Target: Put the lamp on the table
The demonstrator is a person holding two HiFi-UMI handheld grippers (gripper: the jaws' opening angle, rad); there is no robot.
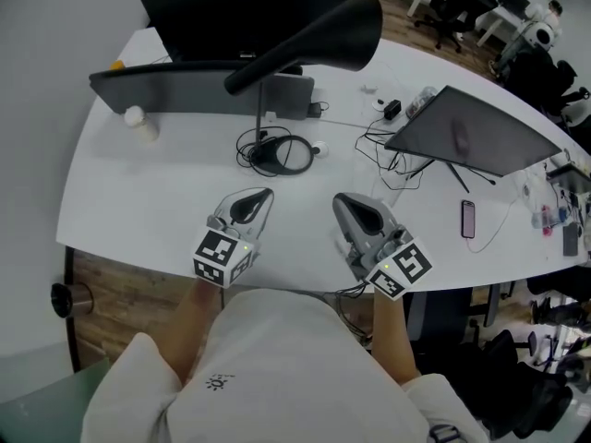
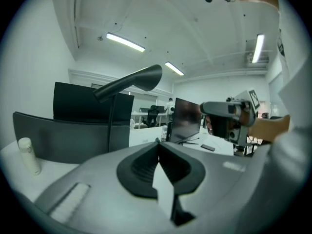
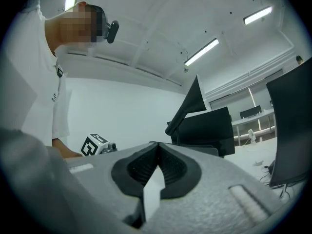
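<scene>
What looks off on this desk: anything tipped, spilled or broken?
Nothing stands out. The lamp stands upright on the table, the white bottle is upright too, and no spill shows. The only untidiness is the loose cables tangled mid-table. The left gripper and right gripper are shut and empty.

Left gripper (image 2: 157, 141) is showing its jaws pressed together, nothing between them. Beyond them the lamp (image 2: 131, 82) is standing on the white table (image 2: 144, 135), its black shade reaching up to the right, a dark monitor (image 2: 73, 101) behind. A white bottle (image 2: 29, 155) is standing far left, and the right gripper (image 2: 204, 108) is hovering at right, gripped by a hand (image 2: 273, 126).
</scene>
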